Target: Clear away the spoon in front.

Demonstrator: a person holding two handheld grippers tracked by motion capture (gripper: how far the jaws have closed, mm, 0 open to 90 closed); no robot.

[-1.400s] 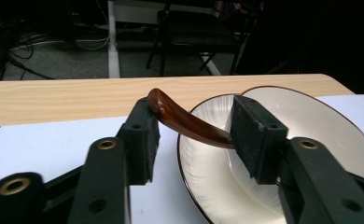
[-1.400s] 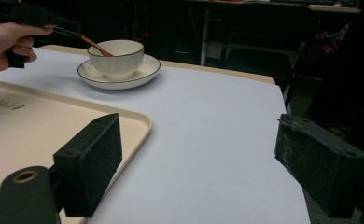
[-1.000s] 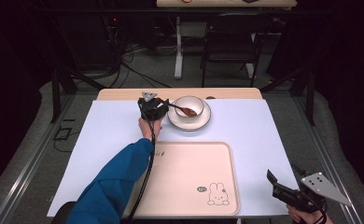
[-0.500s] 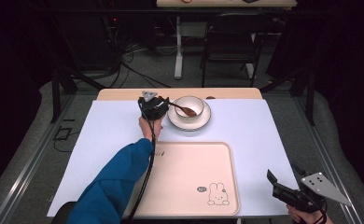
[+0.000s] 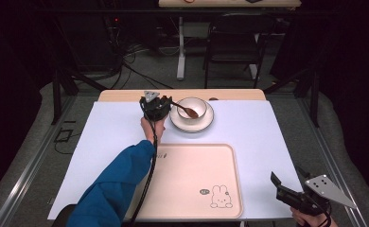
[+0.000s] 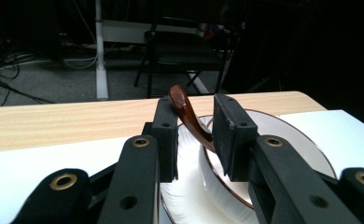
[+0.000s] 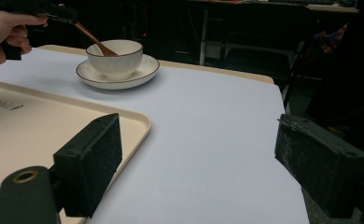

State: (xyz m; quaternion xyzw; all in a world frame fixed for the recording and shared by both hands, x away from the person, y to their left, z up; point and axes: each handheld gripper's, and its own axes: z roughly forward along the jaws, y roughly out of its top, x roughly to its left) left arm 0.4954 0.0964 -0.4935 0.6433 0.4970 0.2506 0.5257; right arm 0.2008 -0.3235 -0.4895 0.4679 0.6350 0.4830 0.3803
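Seen from the high view, the left claw (image 5: 166,102) sits at the far side of the table (image 5: 267,137), beside a bowl (image 5: 192,108) on a saucer (image 5: 192,124), with the right claw (image 5: 286,187) near-right past the tray (image 5: 192,189). Left gripper view: jaws part-open around the spoon (image 6: 188,116) handle, which touches the left jaw only. Right gripper view: jaws wide apart, empty.

A glossy brown spoon (image 6: 185,112), smooth like lacquered wood, leans in a shiny white glazed bowl (image 5: 192,108) on a matching glazed saucer (image 5: 192,124) with a thin dark rim. The left tongs (image 6: 195,135) are matt black plastic with brass-coloured rivets; their pads look finely grainy. The bench (image 5: 182,95) edge is pale wood grain under a smooth matt white sheet (image 5: 277,137). The tray (image 5: 192,179) is smooth, softly satin cream plastic.
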